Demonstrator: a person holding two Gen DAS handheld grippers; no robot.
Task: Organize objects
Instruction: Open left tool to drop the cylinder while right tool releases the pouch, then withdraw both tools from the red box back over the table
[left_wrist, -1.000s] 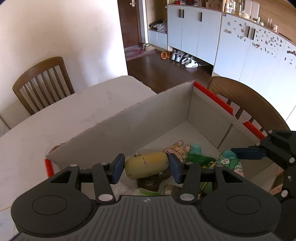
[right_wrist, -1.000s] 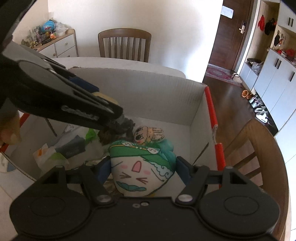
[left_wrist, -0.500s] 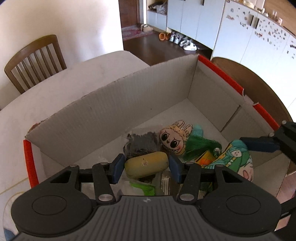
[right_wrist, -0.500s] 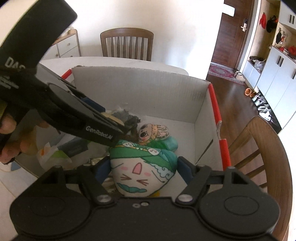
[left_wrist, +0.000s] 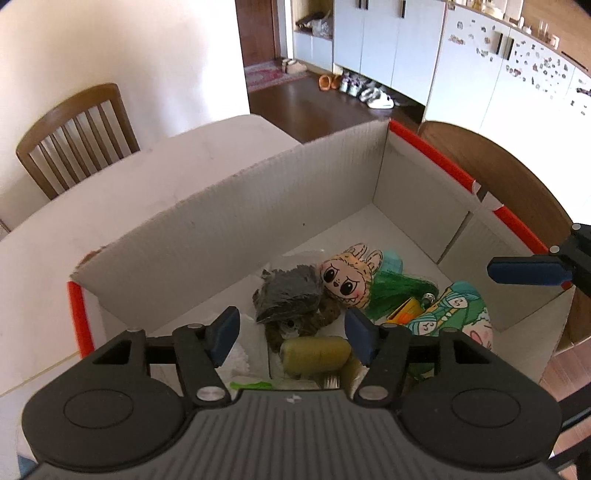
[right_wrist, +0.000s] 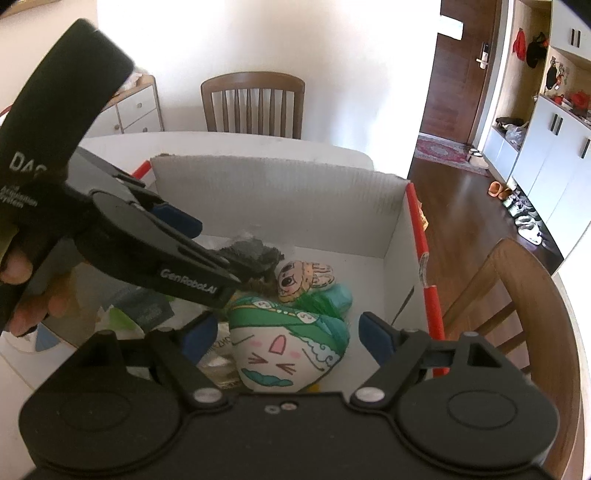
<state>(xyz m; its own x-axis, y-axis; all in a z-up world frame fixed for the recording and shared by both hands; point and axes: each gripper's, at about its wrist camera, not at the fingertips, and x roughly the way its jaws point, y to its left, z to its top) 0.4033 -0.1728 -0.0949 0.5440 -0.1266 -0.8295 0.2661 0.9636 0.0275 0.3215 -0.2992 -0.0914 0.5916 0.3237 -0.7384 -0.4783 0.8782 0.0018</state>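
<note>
Both my grippers hung over the open cardboard box (left_wrist: 229, 236), jaws just spread.

My left gripper (left_wrist: 290, 334) stood clear of the yellow-green cylinder (left_wrist: 316, 354) below; my right gripper (right_wrist: 282, 332) stood clear of the green-and-white cartoon pouch (right_wrist: 288, 350) among the box's toys.

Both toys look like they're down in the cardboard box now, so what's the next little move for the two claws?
Probably lift both straight up out of the cardboard box. The left claw has just been opening and its pads stand clear of the yellow roll; the right claw has too, with gaps beside the cat-face pillow. Both things seem released.
</note>
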